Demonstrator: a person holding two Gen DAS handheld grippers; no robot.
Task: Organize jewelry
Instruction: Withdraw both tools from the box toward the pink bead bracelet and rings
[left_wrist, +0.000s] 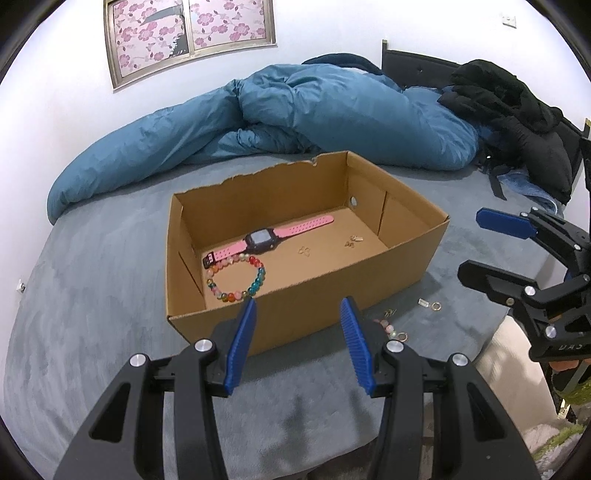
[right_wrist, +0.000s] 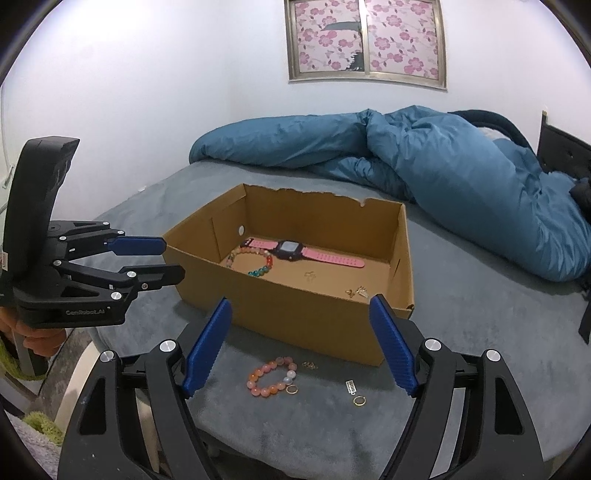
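Pink watch (right_wrist: 300, 254) lengthwise along box (right_wrist: 317, 325)

The bed (right_wrist: 480, 332) is covered in a grey-blue plush sheet. At its far edge lies a crumpled teal-blue duvet (right_wrist: 461, 173), and at the far right corner a black jacket (left_wrist: 517, 118). The box (right_wrist: 295, 317) is plain brown cardboard. Inside it lie a watch (right_wrist: 291, 251) with a pink dotted strap and a dark navy case, and a bracelet (left_wrist: 236, 280) of mixed red, teal, green and peach beads. Near the bed's front edge lies a bracelet of peach-orange beads (right_wrist: 271, 376), with two gold rings (right_wrist: 359, 401) beside it. Both grippers are black with blue ribbed pads (right_wrist: 207, 350). The window (right_wrist: 365, 40) has a grey frame and a pink flower pattern on white.
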